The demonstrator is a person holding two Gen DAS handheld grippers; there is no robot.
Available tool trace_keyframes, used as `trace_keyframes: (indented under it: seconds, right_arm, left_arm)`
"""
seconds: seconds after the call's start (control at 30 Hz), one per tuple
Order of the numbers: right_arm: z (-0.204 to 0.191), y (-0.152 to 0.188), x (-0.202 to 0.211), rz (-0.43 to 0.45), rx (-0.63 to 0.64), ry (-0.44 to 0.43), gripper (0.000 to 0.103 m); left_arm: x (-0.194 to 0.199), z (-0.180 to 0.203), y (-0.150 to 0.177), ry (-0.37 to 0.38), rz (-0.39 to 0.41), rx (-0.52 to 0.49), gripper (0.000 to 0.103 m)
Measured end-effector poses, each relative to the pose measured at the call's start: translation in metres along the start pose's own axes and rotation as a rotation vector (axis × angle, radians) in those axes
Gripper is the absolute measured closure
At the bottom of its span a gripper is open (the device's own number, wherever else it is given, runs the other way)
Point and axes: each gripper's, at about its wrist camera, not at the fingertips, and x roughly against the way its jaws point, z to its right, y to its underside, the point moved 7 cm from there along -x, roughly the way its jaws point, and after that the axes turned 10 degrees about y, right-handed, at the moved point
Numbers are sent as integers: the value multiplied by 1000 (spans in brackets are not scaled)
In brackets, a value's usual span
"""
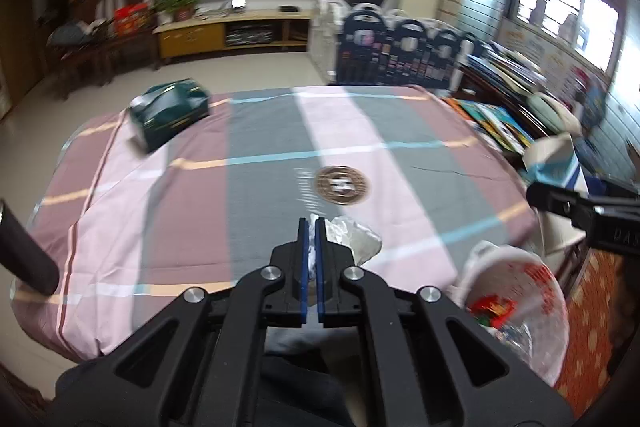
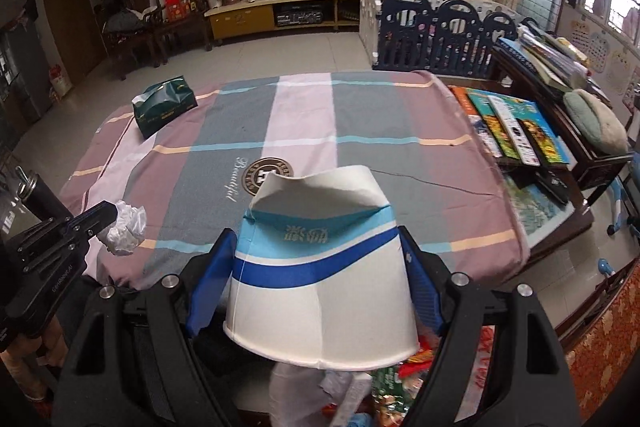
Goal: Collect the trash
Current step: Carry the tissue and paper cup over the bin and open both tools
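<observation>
Above the bin (image 1: 516, 307) beside the bench (image 2: 400, 131), the right gripper (image 2: 316, 267) clamps a crushed cup (image 2: 320, 267) and the left gripper (image 1: 311, 227) pinches a tissue wad (image 1: 352, 235); both await release into it.

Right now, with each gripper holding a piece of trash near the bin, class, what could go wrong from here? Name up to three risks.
1. The right gripper squeezes a dented paper cup upside down; it may crumple further and slip out.
2. The left gripper pinches only an edge of the crumpled tissue, which could tear or drop onto the tablecloth.
3. The bin sits off the table's edge, already holding wrappers; a badly aimed release could miss it.
</observation>
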Motion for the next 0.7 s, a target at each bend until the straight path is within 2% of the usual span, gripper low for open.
trace_keyframes:
  seconds: [0.17,0.33,0.53,0.7]
  right_arm:
    - [54,19,42,44,-29,74,26]
    - [97,46,71,56,-82,103,25]
    - [135,86,83,39,-125,93,25]
    - [151,98,79,14,-166,79,25]
  left_arm:
    - [12,93,8,95,-16,-128,99]
    - [18,162,23,159,-50,-191,99]
    - [7,212,49,216,-133,-187,99]
    - [-20,226,73,238,-240,-172,99]
